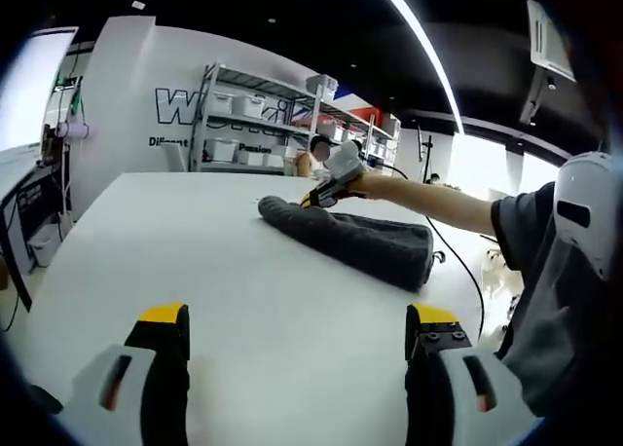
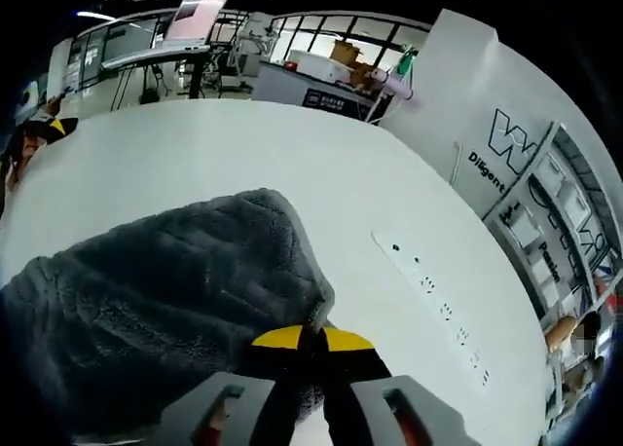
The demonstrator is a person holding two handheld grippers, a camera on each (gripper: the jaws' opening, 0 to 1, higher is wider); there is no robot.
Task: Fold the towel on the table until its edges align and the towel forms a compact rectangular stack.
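My right gripper tips bury in towel pile; towel's near part cut off by view edge; shelf bins unreadable.

I see a dark grey towel on my white table; my jaws carry yellow tips.

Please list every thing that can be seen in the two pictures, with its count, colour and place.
towel: one, dark grey, bunched on the table, right of centre in the left gripper view
table: one, white, under the towel
shelving rack: one, grey metal, holding white bins, behind the table by the wall
wall lettering: dark blue on the white wall
left tool: black with yellow tips, jaws apart above bare table
right tool: black with yellow tips, jaws closed on the towel's edge
person's arm: one, reaching in to the towel
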